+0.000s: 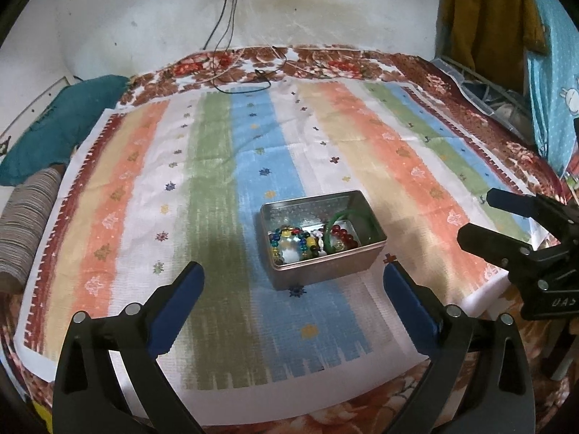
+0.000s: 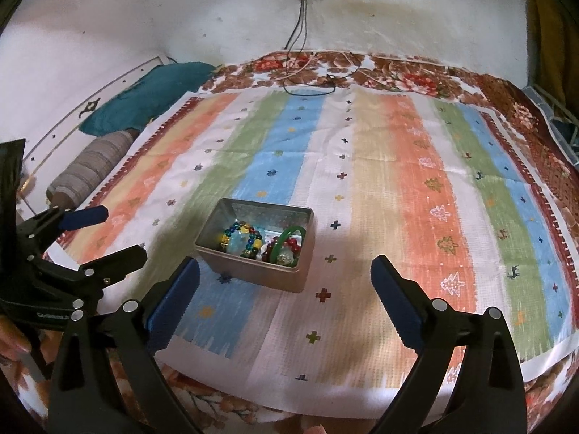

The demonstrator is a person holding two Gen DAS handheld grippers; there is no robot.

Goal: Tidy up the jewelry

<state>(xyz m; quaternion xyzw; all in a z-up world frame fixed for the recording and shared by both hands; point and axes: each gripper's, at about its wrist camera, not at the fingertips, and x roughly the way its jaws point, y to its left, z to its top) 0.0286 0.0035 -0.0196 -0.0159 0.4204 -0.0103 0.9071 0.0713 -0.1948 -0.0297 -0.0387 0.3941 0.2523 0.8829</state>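
Note:
An open silver tin box (image 1: pixel 376 233) (image 2: pixel 249 267) sits on the striped cloth. Inside lie a multicoloured bead bracelet (image 1: pixel 289 240) (image 2: pixel 240 238), a red bead bracelet (image 1: pixel 343 235) (image 2: pixel 295 244) and a green bangle (image 1: pixel 349 215) (image 2: pixel 289 233) leaning upright. My left gripper (image 1: pixel 293 275) is open and empty just in front of the box; it also shows at the left of the right wrist view (image 2: pixel 115 231). My right gripper (image 2: pixel 286 271) is open and empty in front of the box; it shows at the right in the left wrist view (image 1: pixel 477 213).
The striped cloth (image 1: pixel 362 137) (image 2: pixel 398 166) covers a floral bedspread (image 1: pixel 325 61). A teal pillow (image 1: pixel 61 123) (image 2: pixel 152 90) and a striped bolster (image 1: pixel 25 228) (image 2: pixel 90 170) lie at the left. Charger cables (image 1: pixel 249 79) (image 2: pixel 311 83) trail from a wall socket. Clothes (image 1: pixel 488 18) hang at the right.

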